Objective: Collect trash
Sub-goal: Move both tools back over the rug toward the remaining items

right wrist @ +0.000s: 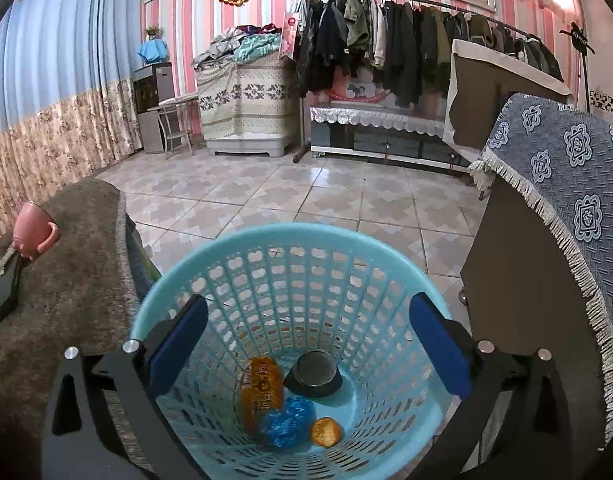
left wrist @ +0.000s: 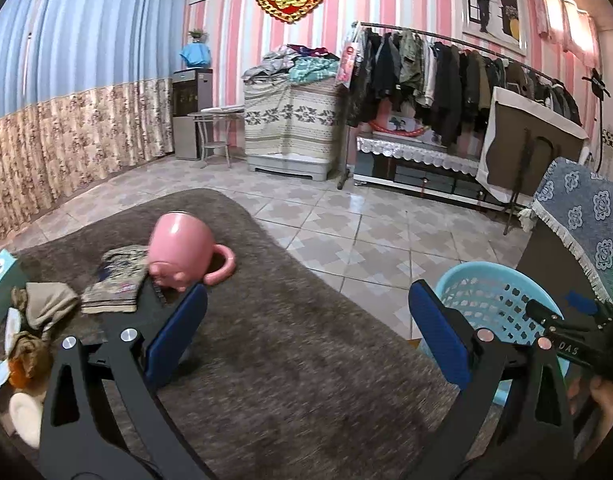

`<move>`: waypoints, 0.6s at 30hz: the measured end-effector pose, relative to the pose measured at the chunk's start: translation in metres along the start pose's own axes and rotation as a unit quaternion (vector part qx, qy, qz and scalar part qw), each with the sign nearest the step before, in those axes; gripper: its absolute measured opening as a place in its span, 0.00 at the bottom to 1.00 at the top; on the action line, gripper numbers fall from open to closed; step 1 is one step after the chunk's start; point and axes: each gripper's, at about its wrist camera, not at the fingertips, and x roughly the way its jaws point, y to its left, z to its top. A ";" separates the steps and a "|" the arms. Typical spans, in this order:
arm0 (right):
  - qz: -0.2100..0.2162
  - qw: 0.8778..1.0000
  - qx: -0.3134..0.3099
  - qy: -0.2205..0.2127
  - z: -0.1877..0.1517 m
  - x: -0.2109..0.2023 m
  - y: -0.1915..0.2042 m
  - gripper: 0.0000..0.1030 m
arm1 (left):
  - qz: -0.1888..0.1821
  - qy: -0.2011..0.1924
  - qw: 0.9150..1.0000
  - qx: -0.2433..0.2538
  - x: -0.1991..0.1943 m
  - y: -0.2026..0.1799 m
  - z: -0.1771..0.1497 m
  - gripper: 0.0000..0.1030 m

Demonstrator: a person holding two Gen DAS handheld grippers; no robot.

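Observation:
A light blue mesh basket (right wrist: 266, 276) stands on the floor beside the table; it also shows in the left wrist view (left wrist: 494, 300). In it lie an orange wrapper (right wrist: 260, 392), a crumpled blue bag (right wrist: 288, 426), an orange peel (right wrist: 325, 432) and a dark round lid (right wrist: 314, 374). My right gripper (right wrist: 308, 344) is open and empty above the basket mouth. My left gripper (left wrist: 306, 332) is open and empty over the brown fuzzy tabletop (left wrist: 290, 360). Crumpled brownish scraps (left wrist: 38, 312) and a white shell-like piece (left wrist: 24, 412) lie at the table's left.
A pink pig-shaped mug (left wrist: 182, 252) lies on the table next to a folded patterned cloth (left wrist: 114, 280) and a teal box (left wrist: 0, 280). A cabinet with a blue fringed cover (right wrist: 554, 208) stands right of the basket. Tiled floor lies beyond.

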 end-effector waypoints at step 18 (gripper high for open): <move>0.086 0.995 -0.040 -0.037 -0.002 -0.051 0.103 0.96 | 0.113 -0.006 0.993 -0.030 -0.081 0.124 -0.029 0.95</move>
